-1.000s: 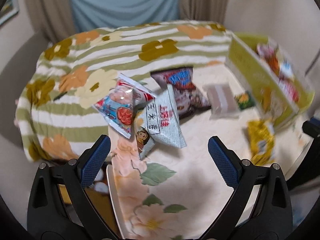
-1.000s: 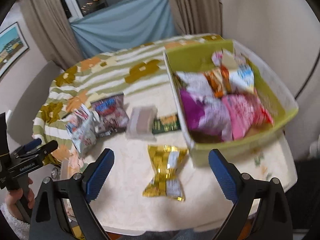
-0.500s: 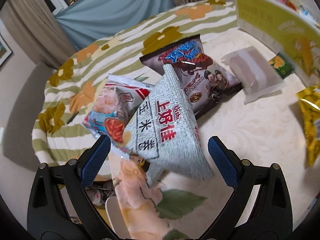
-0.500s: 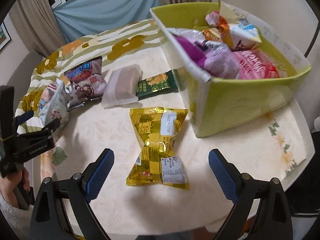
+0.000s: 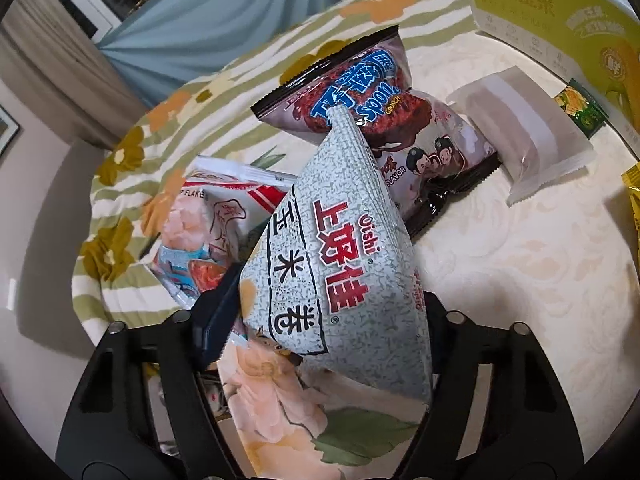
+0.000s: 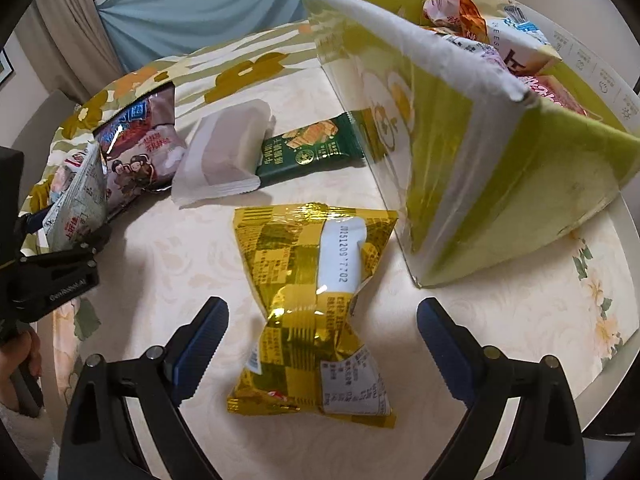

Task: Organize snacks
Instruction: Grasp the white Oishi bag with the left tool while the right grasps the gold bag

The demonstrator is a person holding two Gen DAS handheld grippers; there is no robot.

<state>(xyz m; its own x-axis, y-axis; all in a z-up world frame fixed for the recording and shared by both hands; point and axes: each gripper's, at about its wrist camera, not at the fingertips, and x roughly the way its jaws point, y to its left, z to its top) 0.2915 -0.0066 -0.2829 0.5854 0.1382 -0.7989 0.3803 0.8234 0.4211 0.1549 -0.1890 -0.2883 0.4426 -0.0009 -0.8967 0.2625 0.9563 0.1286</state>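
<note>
Left wrist: closing left tongs [image 5: 320, 320], right pad hidden, straddle speckled packet [image 5: 340, 264].

Warm indoor light, soft shadows on the tablecloth [image 6: 168, 264], foil glare, fisheye-bent dark corners, mostly sharp.

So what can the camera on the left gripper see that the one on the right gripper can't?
Only the left wrist view shows the front of the grey speckled bag, with the left gripper closing on it, and the pink prawn-flake bag behind. Only the right wrist view shows the open right gripper around the whole gold packet and the snacks inside the green box. Both show the brown bag and white packet.
</note>
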